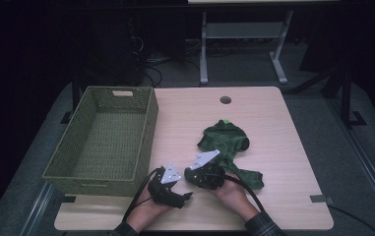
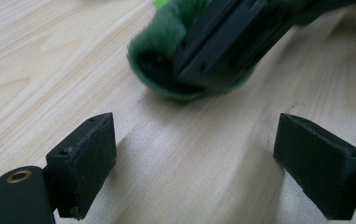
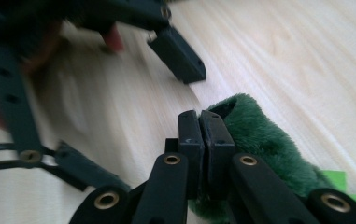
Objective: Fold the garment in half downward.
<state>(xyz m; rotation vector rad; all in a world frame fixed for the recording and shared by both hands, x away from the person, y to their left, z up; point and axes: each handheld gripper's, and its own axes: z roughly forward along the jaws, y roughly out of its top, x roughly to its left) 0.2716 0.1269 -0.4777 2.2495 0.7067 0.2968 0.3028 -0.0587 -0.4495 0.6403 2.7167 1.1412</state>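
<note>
Starting at the left, there's an empty woven basket (image 1: pixel 104 140) sitting along that side of the table (image 1: pixel 273 128), open top up, so my guess is the clothing ends up in there. Next over is the left gripper (image 1: pixel 187 196), parked low near the front edge with its jaws spread wide and nothing between them, just bare wood under the pads (image 2: pixel 84 158). Looks like it's waiting its turn to grab a second spot. Right beside it the right gripper (image 1: pixel 195 173) has its jaws clenched tight on the fuzzy edge of the green garment (image 1: pixel 224 140), pinching a thin fold. The rest of the garment lies crumpled on the table just right of center, one sleeve trailing toward the person's right hand (image 1: pixel 232 191). Pinching the hem low like that probably makes it easy to lift or drag it over.
</note>
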